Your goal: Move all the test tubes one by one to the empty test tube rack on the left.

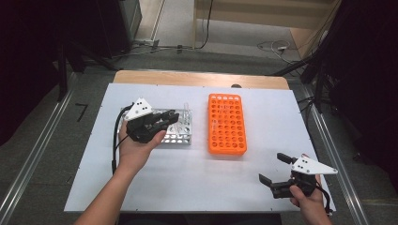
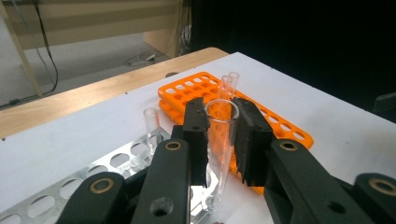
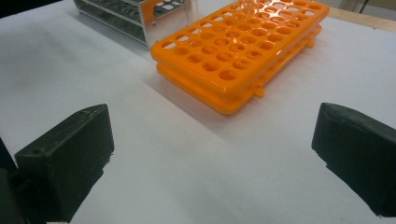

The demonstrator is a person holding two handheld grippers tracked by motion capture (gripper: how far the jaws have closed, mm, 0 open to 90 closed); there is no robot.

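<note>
My left gripper [image 2: 220, 140] is shut on a clear glass test tube [image 2: 219, 154], held upright between its two black pads above the right end of the silver metal rack [image 1: 177, 136]. In the high view that gripper [image 1: 170, 120] hovers over the metal rack, left of the orange plastic rack [image 1: 227, 123]. Another clear tube [image 2: 151, 122] stands in the metal rack, and two more tubes [image 2: 229, 84] rise near the orange rack [image 2: 280, 128]. My right gripper [image 1: 273, 168] stands open low over the white table near its front right corner, with nothing between its jaws [image 3: 210, 154].
The white board [image 1: 197, 178] covers a wooden table whose bare edge [image 1: 197, 78] shows at the back. Metal rails run along both sides of the table on the floor. Cables lie on the floor beyond the far edge.
</note>
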